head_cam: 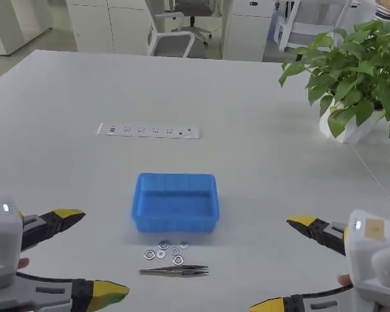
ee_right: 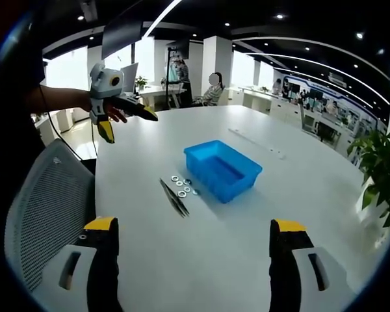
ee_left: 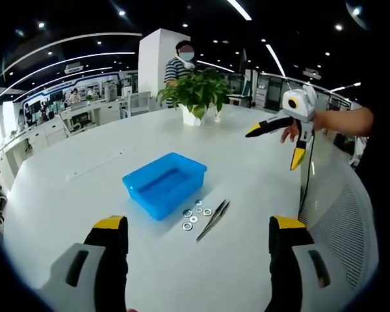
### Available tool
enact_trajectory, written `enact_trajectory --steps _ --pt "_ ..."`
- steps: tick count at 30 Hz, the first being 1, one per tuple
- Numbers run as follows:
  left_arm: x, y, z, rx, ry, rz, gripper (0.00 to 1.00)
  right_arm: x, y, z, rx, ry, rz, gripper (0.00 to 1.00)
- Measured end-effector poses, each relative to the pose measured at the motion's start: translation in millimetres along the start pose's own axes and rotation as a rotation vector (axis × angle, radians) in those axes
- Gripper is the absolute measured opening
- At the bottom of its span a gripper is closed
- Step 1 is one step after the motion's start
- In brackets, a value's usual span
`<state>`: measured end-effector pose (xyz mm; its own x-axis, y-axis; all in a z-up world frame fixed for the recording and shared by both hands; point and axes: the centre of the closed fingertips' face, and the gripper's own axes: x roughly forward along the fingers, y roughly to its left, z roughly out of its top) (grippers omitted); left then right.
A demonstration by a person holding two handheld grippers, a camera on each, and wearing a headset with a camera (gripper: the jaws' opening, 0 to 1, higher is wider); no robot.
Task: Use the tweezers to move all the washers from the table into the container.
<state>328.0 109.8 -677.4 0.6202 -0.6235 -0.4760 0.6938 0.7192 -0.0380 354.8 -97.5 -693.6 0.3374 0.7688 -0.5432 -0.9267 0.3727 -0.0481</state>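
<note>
The tweezers [head_cam: 174, 270] lie flat on the counter [head_cam: 260, 162], their long axis running side to side across the person. They sit just on the near side of a small cluster of washers [head_cam: 164, 251], which rest just in front of the blue container [head_cam: 175, 201]; its inside looks empty. The tweezers lie between the two grippers and ahead of both. The left gripper [head_cam: 105, 252] seems slightly nearer and the right gripper [head_cam: 269, 264] a little farther off. Both are spread wide and hold nothing. The head view shows a power strip [head_cam: 148, 130] beyond the container, while the right gripper view shows a mesh chair [ee_right: 49, 195] at the counter's edge.
</note>
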Motion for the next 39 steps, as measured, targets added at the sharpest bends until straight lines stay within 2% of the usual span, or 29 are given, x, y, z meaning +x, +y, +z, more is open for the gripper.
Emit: enact_trajectory --steps 8,18,22,29,35,39 --pt "7.2 6.7 0.0 0.027 0.029 -0.03 0.92 7.4 -4.9 4.2 -0.049 0.012 0.022 0.91" --pt "17.5 13.4 -2.0 0.067 0.055 -0.074 0.81 22.2 -11.9 7.7 -0.1 0.034 0.064 0.85" --pt "21.2 13.6 -4.8 0.098 0.078 -0.099 0.74 31.3 -11.8 10.4 -0.144 0.043 0.098 0.81" --pt "30.8 13.8 -12.9 0.174 0.135 -0.15 0.55 47.3 -7.4 11.1 -0.224 0.074 0.172 0.68" --pt "41.5 12.2 -20.3 0.211 0.182 -0.191 0.45 60.9 3.1 7.5 -0.301 0.113 0.251 0.57" --pt "46.9 9.4 -29.3 0.24 0.223 -0.218 0.38 69.0 8.8 2.7 -0.347 0.145 0.293 0.5"
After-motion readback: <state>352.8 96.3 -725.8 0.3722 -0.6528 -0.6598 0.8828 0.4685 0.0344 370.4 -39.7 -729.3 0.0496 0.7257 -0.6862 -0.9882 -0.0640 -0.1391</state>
